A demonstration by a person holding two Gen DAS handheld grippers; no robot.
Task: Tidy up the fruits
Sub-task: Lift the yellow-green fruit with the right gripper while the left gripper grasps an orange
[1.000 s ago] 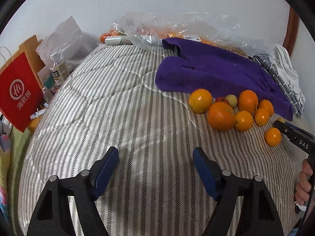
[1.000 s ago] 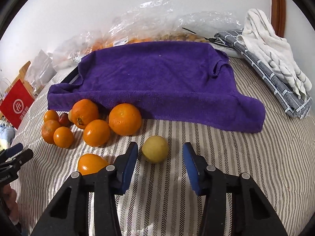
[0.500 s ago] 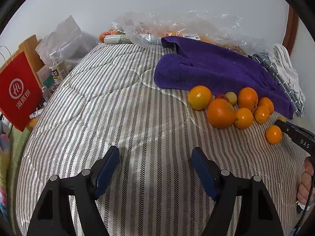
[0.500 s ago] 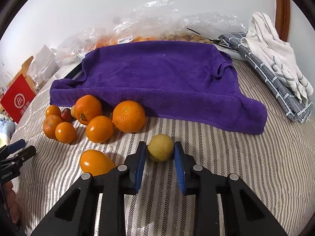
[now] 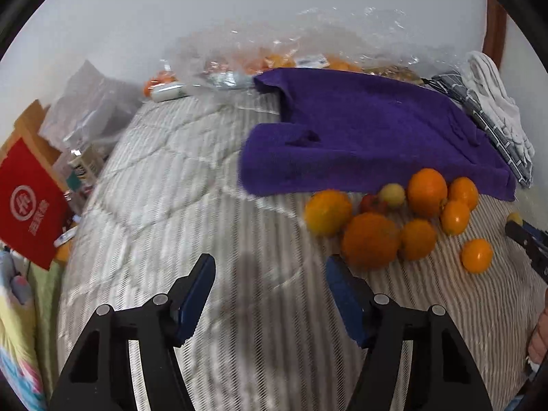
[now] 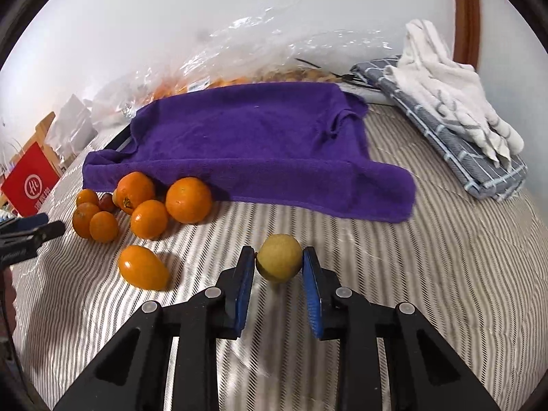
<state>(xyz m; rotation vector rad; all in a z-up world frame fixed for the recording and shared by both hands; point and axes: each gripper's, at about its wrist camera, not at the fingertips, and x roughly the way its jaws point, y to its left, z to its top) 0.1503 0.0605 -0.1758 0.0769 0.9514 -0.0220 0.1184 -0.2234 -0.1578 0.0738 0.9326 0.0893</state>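
Right wrist view: the right gripper [image 6: 279,262] jaws clamp the yellow fruit [image 6: 279,257] between their tips.

Your left-wrist view smeared by motion. Fruit in clear plastic bag [image 6: 260,54] too veiled to identify. Purple towel [image 6: 246,144] hides whatever lies beneath. Red bag [image 5: 30,202] cut by frame edge.

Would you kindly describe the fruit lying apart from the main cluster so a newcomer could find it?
Start at the purple towel spread on the striped bedcover; a cluster of oranges sits along its front left edge. Nearer the camera than that cluster lies one lone orange fruit, touching nothing. It is glossy and egg-shaped, while its neighbours are round.
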